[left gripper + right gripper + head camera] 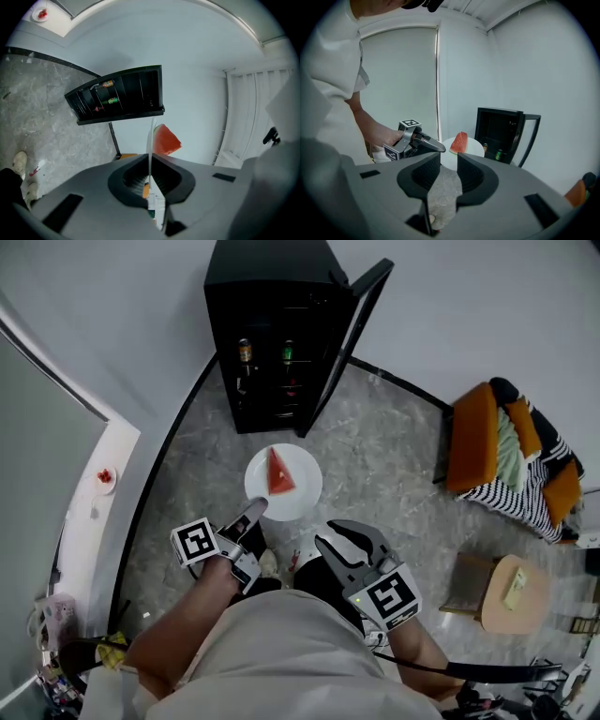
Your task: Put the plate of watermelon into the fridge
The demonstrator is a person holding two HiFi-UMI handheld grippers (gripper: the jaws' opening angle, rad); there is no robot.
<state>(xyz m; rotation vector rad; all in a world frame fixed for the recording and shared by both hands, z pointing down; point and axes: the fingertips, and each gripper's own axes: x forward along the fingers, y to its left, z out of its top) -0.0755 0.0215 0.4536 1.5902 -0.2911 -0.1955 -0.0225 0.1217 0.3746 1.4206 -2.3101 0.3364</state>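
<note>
While the left gripper (255, 513) clamps the plate (305, 495) rim, the right gripper (342, 538) gapes empty; bare floor (375, 451) reaches the open fridge (272, 334).

I see a red watermelon wedge (280, 472) on a white plate (305, 495), and the fridge (267, 334) is black. The floor (375, 451) is grey with pale marble veining. The chair (472, 437) is orange under a black-and-white striped blanket (525, 498).
</note>
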